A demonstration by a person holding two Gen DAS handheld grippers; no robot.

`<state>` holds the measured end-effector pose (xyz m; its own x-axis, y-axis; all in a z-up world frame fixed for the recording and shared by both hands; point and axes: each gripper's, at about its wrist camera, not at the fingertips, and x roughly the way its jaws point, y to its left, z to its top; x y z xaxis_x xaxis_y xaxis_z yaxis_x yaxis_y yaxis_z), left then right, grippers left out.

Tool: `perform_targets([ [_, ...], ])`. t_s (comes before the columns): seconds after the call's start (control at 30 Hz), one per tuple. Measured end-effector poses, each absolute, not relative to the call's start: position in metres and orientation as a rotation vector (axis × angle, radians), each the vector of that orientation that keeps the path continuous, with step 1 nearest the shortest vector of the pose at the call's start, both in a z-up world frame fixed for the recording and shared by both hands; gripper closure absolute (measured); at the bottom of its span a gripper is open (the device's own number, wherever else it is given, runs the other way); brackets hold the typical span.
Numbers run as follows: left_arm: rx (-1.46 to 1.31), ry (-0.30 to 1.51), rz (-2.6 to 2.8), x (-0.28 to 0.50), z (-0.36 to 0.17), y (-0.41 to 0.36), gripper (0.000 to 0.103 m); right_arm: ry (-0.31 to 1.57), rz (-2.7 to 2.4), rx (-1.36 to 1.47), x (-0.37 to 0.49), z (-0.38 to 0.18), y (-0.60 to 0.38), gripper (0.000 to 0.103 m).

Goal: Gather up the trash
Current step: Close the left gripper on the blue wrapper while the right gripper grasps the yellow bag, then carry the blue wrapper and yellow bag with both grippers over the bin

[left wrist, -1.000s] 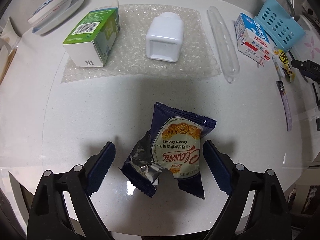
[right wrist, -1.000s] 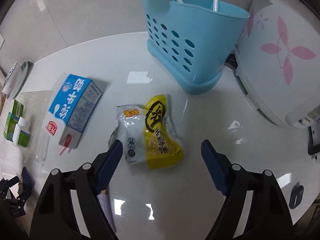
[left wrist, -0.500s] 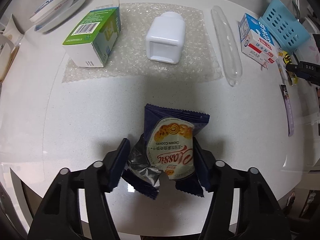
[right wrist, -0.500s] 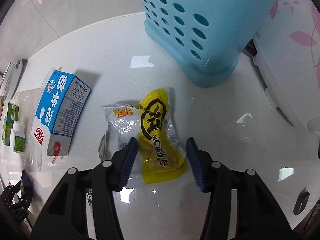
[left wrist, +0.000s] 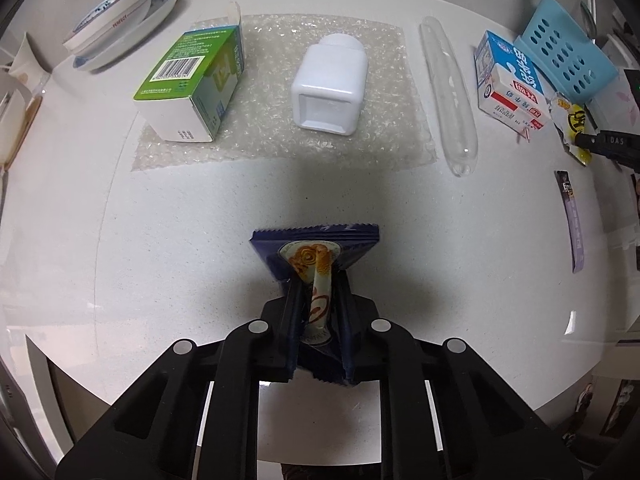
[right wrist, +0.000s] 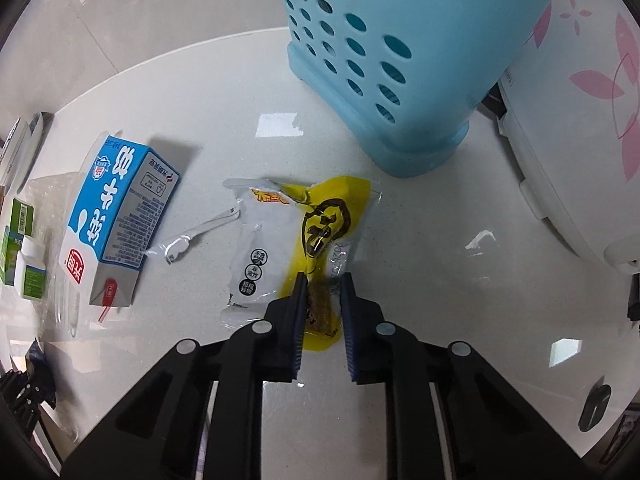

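Note:
My left gripper [left wrist: 318, 280] is shut on a dark blue cookie wrapper [left wrist: 316, 248], pinching it into a fold above the white table [left wrist: 160, 240]. My right gripper [right wrist: 323, 280] is shut on the near end of a yellow and white snack wrapper [right wrist: 296, 236] lying on the table. That wrapper also shows at the far right of the left wrist view [left wrist: 574, 120]. A blue and white milk carton [right wrist: 116, 220] lies to its left, also in the left wrist view [left wrist: 510, 86].
A green box [left wrist: 192, 84] and a white bottle [left wrist: 330, 84] lie on bubble wrap [left wrist: 280, 144]. A clear plastic tube [left wrist: 448, 96], a purple strip wrapper [left wrist: 572, 220], a blue perforated basket [right wrist: 396, 60], a white flowered appliance [right wrist: 580, 100] and stacked plates [left wrist: 120, 28] are around.
Both grippers closed from wide open: the left on the cookie wrapper, squeezing it into a fold, the right on the yellow snack wrapper after moving in closer to it.

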<state>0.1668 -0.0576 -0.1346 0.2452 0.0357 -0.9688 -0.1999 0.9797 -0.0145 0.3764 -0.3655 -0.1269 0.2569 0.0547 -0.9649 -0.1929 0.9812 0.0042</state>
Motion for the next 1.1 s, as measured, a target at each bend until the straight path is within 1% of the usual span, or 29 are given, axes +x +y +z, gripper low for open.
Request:
perform_targets([
  [0.73,-0.171,1.239,0.234,0.135,-0.092,-0.061,0.091,1.157,0.271,-0.143,0.319,-0.057,-0.369,0.089],
  [1.1,-0.158,1.186,0.143,0.108,-0.065,-0.051,0.091,1.077,0.233,-0.1,0.259,-0.007,-0.361,0.089],
])
